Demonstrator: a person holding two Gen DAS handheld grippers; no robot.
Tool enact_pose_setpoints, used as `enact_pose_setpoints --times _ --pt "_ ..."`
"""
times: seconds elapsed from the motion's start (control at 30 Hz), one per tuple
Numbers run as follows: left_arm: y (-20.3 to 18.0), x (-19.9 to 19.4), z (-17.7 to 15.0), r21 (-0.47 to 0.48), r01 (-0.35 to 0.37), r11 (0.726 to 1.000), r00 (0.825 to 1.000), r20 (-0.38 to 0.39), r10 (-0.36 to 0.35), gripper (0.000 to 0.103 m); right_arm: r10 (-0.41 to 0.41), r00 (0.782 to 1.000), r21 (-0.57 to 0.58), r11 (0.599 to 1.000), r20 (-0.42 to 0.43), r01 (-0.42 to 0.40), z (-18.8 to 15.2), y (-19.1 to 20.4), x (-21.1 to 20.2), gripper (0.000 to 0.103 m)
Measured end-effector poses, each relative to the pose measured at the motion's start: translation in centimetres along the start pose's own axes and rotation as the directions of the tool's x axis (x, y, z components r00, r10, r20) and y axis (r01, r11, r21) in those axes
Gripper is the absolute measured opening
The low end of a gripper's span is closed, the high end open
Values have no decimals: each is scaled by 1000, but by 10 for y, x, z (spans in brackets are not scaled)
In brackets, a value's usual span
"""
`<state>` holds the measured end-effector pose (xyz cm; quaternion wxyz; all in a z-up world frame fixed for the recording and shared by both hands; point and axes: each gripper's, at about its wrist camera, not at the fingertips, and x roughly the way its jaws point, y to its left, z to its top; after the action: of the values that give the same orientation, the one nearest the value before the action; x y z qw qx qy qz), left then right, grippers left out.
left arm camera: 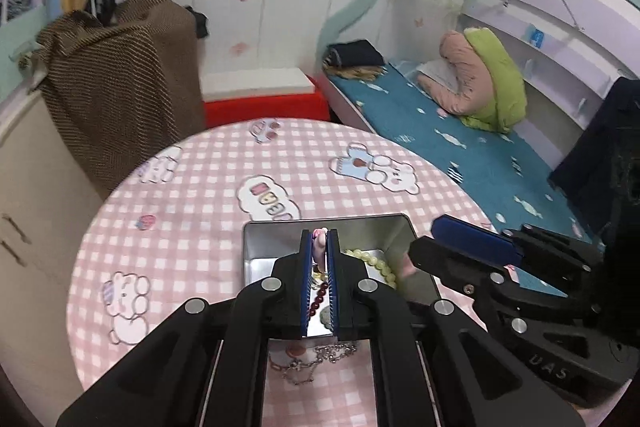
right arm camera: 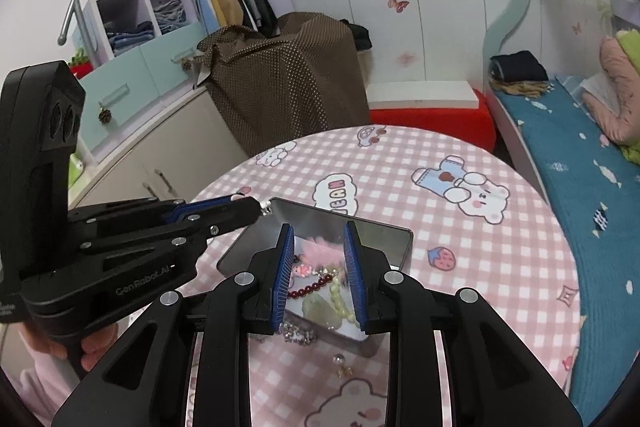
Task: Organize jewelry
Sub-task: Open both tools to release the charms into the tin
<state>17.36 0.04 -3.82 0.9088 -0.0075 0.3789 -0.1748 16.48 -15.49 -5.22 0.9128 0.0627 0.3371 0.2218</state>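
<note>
A shiny metal tin is sitting open on the pink checked table, holding a dark red bead bracelet, pale yellow beads and a pink fluffy piece. A silver chain is lying on the cloth just beside it. The left tool is pinching something small and pink over the tin; the right tool is hanging above it, partly parted and gripping nothing.

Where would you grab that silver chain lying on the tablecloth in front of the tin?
Probably from straight above, at the bunched middle of the silver chain. It lies flat and loose on the tablecloth, outside the tin, so there is no edge to slide under; the heaped links give the pads most to pinch. Its ends are hidden behind the left gripper.
</note>
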Motion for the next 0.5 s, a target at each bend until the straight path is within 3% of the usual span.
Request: enact_pose_setpoints --times 0.07,0.1,0.13,0.2,0.3,0.5 --pt "4 6 1 2 23 1000 1000 -19 -23 7 13 1000 7 1000 -12 -13 2 -3 4 44" --pt "5 8 1 -2 29 1000 999 -30 -30 7 -2 1000 24 1000 -11 3 2 -6 4 65" --pt "6 10 1 -7 33 999 999 -39 -33 7 -19 1000 38 999 -2 19 2 -8 4 68" --pt "11 13 1 -16 39 999 998 -49 -40 9 -27 1000 59 998 10 27 2 -15 1 68" --pt "20 13 3 -47 27 999 998 -49 -29 41 -51 999 89 995 19 49 1 -24 -5 68" --pt "29 5 -4 -61 2 998 999 -40 -5 52 -126 992 137 983 -9 126 -15 -44 -12 68"
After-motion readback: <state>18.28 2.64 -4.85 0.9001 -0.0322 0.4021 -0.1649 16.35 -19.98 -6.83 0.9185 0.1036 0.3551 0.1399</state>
